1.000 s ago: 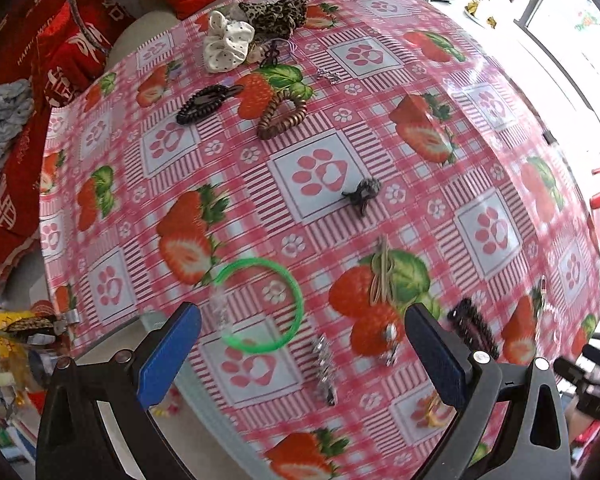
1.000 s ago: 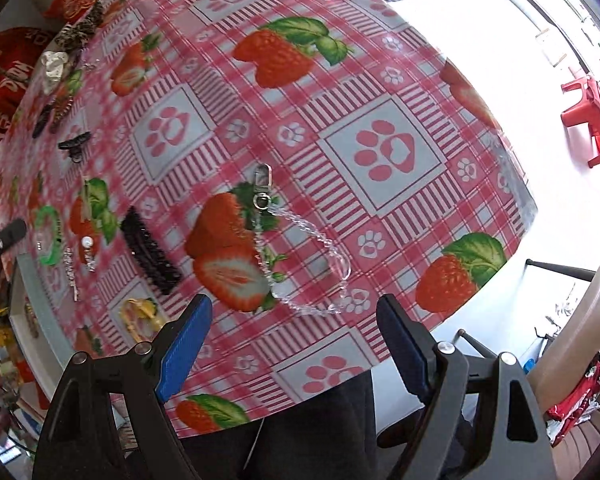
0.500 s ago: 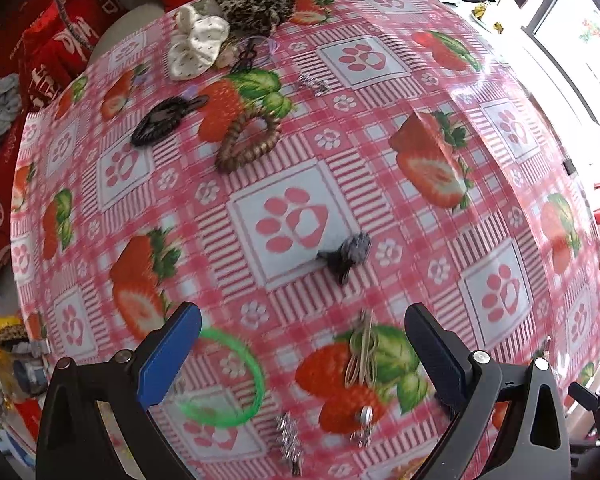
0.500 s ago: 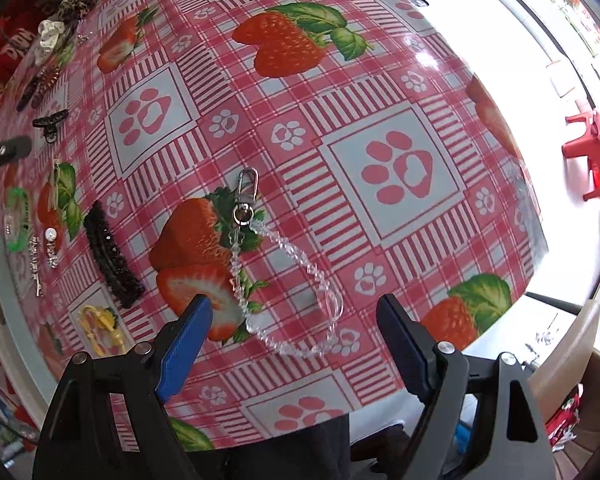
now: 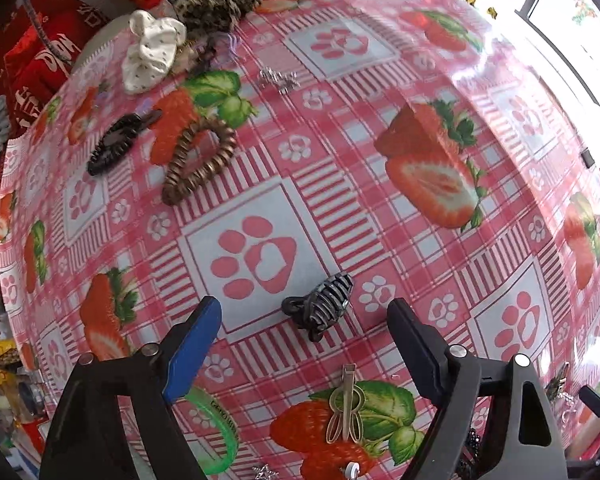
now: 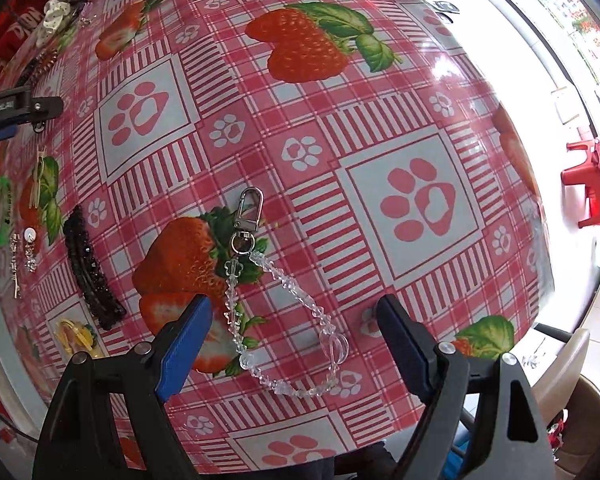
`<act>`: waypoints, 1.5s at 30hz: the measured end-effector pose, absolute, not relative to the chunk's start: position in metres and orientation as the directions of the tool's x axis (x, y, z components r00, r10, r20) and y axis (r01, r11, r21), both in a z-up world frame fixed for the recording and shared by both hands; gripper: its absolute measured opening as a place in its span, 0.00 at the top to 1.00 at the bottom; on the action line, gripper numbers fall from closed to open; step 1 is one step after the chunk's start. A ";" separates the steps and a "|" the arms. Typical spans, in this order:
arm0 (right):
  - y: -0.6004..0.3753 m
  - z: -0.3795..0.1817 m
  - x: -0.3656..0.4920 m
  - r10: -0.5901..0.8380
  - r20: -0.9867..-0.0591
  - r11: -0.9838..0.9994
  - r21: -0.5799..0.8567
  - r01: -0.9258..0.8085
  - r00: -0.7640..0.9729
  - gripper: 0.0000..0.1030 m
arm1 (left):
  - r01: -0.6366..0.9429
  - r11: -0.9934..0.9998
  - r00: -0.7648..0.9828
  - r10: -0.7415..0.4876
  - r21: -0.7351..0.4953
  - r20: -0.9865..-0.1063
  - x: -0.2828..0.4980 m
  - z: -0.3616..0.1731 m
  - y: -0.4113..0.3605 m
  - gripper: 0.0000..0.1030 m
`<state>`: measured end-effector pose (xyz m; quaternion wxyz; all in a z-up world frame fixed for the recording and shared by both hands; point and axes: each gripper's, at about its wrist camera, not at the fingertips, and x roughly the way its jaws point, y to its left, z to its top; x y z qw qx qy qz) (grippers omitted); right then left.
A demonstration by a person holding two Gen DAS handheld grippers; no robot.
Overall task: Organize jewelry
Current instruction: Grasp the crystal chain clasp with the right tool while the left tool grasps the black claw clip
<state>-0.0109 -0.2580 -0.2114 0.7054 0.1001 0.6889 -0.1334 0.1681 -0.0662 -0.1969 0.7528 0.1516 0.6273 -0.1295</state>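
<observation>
While both hand-held grippers gape empty, the left frames one claw clip, the right one bead chain.

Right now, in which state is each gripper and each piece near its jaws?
left gripper: open, empty
right gripper: open, empty
dark claw clip: closed, lying between the left jaws
crystal bead chain: looped, lying flat on the table
silver clasp: closed
</observation>
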 end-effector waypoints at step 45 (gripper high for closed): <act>-0.244 -0.116 -0.025 0.101 -0.973 0.889 0.182 0.421 0.206 0.92 | 0.398 0.917 0.236 -0.141 -0.037 -0.961 0.088 -0.100 0.009 0.61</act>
